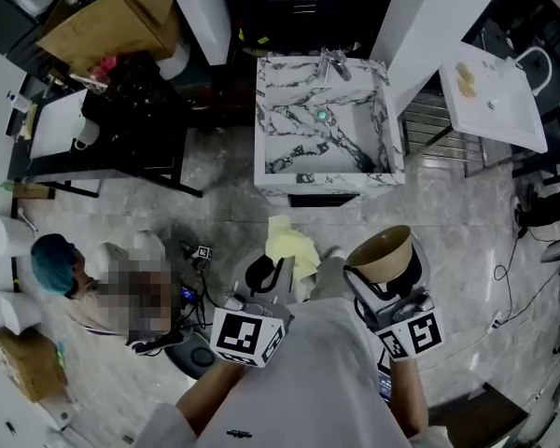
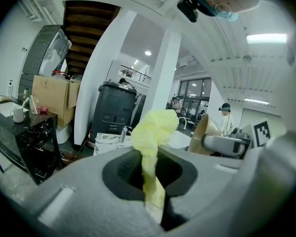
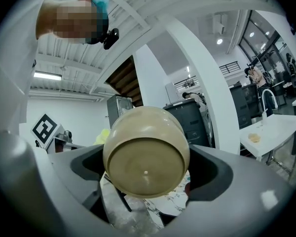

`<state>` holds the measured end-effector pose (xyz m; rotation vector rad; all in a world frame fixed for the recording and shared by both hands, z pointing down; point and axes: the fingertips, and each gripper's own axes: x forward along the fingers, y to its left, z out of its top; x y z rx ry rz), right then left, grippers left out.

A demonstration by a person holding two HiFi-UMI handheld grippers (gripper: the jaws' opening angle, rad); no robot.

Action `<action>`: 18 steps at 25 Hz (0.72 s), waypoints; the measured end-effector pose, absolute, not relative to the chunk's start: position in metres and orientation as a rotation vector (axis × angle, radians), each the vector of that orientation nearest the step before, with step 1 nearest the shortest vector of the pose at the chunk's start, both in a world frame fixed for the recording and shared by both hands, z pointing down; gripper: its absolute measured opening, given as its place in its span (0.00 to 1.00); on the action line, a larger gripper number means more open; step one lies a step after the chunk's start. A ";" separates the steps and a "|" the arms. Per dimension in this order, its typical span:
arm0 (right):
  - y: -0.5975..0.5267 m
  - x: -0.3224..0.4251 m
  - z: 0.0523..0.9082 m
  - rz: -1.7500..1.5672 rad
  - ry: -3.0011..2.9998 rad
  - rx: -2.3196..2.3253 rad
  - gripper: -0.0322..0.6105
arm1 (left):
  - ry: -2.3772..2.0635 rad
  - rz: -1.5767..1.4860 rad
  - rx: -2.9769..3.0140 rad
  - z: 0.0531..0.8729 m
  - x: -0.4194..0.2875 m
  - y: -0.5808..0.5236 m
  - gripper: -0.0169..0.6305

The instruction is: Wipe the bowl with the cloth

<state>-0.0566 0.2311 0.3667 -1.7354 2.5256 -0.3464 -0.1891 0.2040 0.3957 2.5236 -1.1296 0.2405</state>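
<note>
A tan bowl (image 1: 381, 255) held tilted, base toward the camera, beside a crumpled pale-yellow cloth (image 1: 292, 247).

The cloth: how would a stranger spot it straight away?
Start at the marbled sink at the top of the head view and come down to the two grippers. The cloth is the crumpled pale yellow rag pinched in the left gripper; the right gripper beside it grips a tan bowl.

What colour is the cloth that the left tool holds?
The cloth is pale yellow; the left gripper view shows it best.
</note>
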 end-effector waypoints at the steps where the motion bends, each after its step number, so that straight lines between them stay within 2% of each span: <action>1: 0.226 -0.058 0.366 -0.350 2.532 -1.732 0.83 | -1.119 0.247 2.521 0.397 -0.189 0.199 0.08; 11: 0.133 -0.029 0.371 -0.343 2.644 -1.548 0.83 | -1.091 0.328 2.546 0.406 -0.155 0.110 0.08; 18: 0.073 -0.006 0.365 -0.323 2.845 -1.165 0.83 | -1.055 0.382 2.593 0.397 -0.105 0.038 0.08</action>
